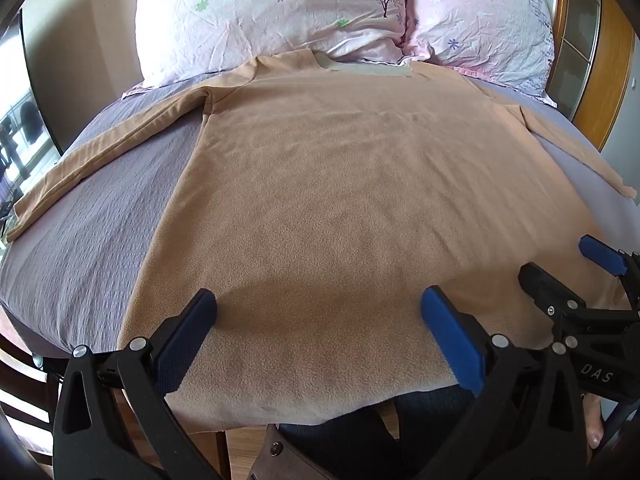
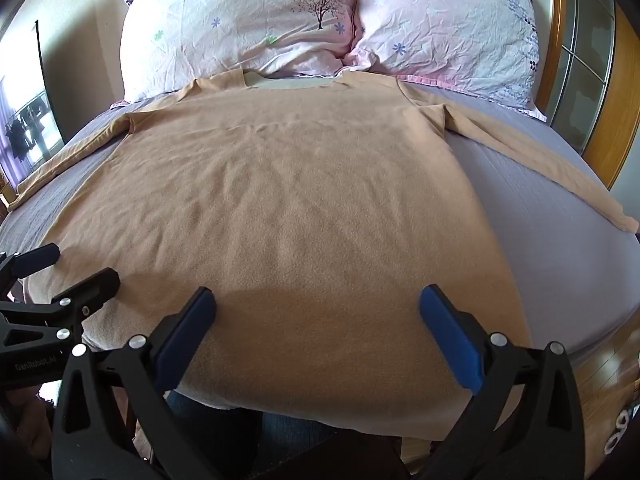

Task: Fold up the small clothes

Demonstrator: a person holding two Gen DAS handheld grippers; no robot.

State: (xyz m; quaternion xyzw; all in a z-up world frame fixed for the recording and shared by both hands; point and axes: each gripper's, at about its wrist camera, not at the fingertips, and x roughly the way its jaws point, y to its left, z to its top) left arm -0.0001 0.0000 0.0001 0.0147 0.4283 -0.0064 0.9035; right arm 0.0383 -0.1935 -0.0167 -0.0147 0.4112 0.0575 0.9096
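A tan long-sleeved fleece top [image 1: 340, 184] lies flat on the bed, collar toward the pillows, both sleeves spread out to the sides; it also shows in the right wrist view [image 2: 288, 200]. Its hem hangs a little over the bed's near edge. My left gripper [image 1: 318, 304] is open and empty, just above the hem's left part. My right gripper [image 2: 318, 304] is open and empty above the hem's right part. Each gripper shows in the other's view: the right gripper [image 1: 560, 264] at the right edge, the left gripper [image 2: 76, 266] at the left edge.
The top lies on a grey-purple bedsheet [image 1: 92, 248]. Two pink flowered pillows [image 1: 272, 12] lean at the head of the bed. A wooden headboard frame [image 1: 608, 80] stands at the right. A person's legs in jeans [image 2: 280, 432] are below the near edge.
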